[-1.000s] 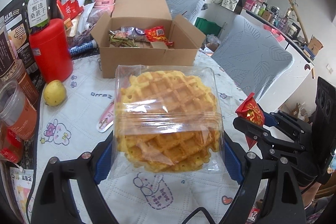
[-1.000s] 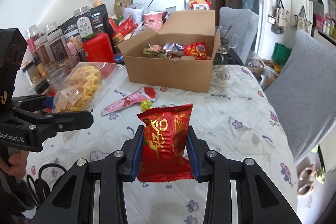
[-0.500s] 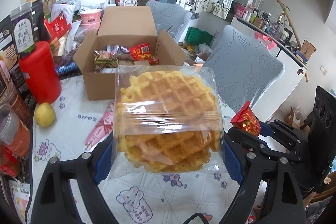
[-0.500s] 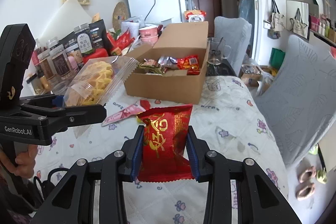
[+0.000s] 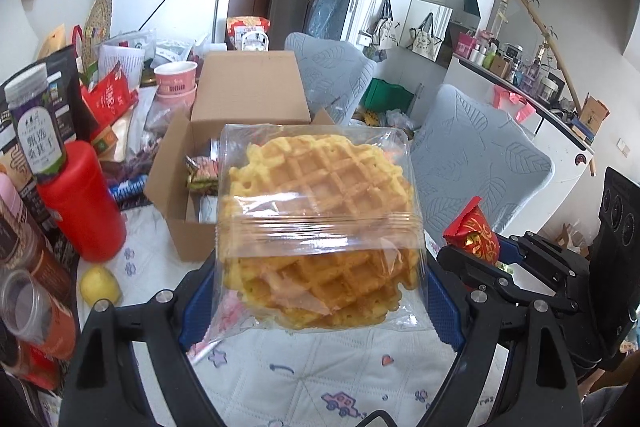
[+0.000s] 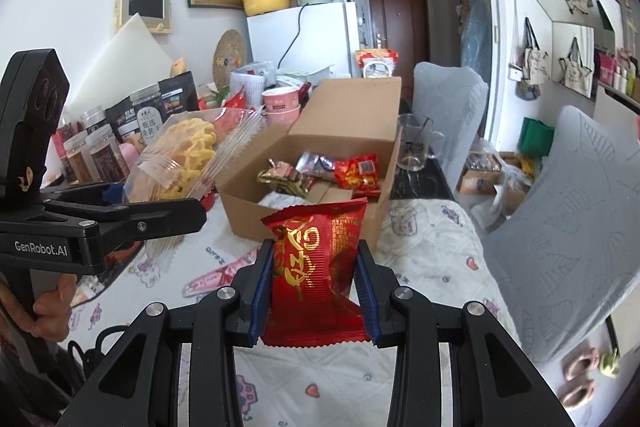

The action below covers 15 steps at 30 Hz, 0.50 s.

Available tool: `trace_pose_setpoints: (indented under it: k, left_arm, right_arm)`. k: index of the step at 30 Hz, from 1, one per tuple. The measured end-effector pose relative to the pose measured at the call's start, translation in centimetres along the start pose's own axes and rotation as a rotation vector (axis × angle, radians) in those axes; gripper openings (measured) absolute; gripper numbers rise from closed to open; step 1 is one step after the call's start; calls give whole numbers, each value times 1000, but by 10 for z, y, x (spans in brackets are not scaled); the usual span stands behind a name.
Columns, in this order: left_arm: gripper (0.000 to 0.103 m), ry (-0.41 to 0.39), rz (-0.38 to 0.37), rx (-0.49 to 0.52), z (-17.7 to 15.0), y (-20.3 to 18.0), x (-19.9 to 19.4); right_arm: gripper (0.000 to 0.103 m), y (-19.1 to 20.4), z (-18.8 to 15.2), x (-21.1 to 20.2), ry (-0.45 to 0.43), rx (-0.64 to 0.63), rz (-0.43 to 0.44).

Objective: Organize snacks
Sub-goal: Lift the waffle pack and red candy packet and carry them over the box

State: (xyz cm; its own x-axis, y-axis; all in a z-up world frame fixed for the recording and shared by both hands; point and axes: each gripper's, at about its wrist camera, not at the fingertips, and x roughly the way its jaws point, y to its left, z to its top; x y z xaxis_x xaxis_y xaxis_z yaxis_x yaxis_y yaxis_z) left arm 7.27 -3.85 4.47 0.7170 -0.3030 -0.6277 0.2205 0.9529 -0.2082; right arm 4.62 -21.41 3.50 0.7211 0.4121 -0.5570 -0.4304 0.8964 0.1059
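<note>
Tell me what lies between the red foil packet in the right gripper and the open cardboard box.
Only bare quilted tablecloth, seen in the right wrist view; the red foil packet is close to the cardboard box.

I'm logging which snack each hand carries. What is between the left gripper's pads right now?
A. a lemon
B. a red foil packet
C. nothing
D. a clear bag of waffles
D: the left gripper is closed on the clear bag of waffles; the right gripper holds the red packet.

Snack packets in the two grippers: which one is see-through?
The waffle pack in the left gripper is see-through; the right gripper's red packet is not.
</note>
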Motion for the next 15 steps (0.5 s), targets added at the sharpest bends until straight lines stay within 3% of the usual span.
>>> trace_pose_setpoints:
  k: [15]
  left_arm:
    - [89, -74, 28, -21, 74, 32, 41]
  right_arm:
    - [37, -15, 71, 45, -73, -30, 4]
